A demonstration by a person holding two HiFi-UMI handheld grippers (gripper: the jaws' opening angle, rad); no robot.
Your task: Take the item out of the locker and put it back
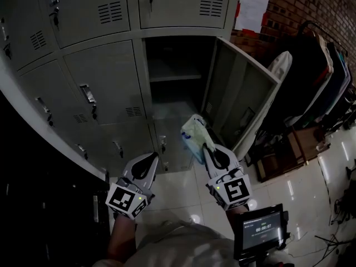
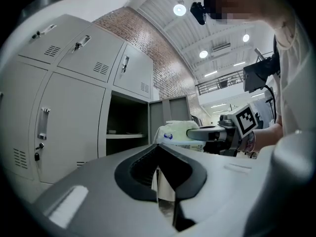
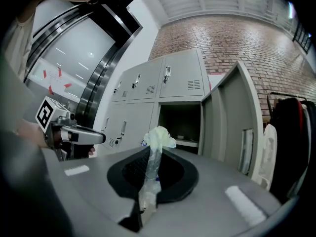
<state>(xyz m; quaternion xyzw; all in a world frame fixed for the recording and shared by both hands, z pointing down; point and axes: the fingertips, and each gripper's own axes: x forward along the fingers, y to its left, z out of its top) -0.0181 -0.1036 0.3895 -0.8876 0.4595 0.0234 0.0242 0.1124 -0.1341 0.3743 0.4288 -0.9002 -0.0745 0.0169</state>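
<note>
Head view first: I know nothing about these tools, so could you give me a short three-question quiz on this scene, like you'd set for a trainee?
1. True or false: the locker door stands open.
2. What does the right tool grip? A) a key B) a soft plastic packet C) nothing
3. In one word: does the left tool hold anything?

Key
1. True.
2. B. The tool pinches it by its thin edge, outside the locker.
3. No. Its jaws are together with nothing between them.
</note>
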